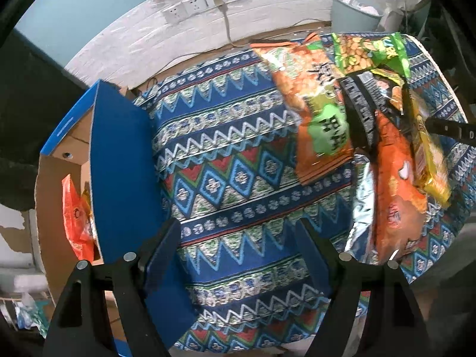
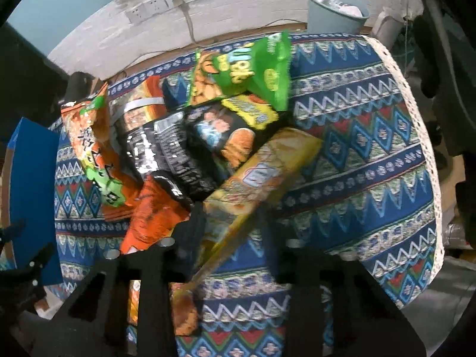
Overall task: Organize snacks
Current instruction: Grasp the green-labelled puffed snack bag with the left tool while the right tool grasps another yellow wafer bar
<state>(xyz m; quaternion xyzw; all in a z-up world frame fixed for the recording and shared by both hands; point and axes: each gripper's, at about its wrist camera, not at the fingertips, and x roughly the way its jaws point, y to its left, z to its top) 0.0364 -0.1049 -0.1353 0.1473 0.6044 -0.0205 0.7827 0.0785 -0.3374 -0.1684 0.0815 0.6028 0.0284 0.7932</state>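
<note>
**Right gripper closes on the yellow packet while the box waits at the left**

While the left gripper (image 1: 238, 238) stands wide and empty over the patterned tablecloth (image 1: 238, 154), the cardboard box (image 1: 119, 163) sits at the table's left edge with an orange packet (image 1: 76, 217) already inside. Further right lies the snack pile (image 2: 184, 136). The right gripper (image 2: 220, 255) has its jaws drawn narrow about the near end of the long yellow packet (image 2: 258, 178), apparently pinching it. To do this well, I judge it should lift straight up, so the neighbouring bags are not dragged, then carry leftward. Only the left wrist view shows inside the box; only the right wrist view shows the grip and the table's lace edge (image 2: 416, 136).
</note>
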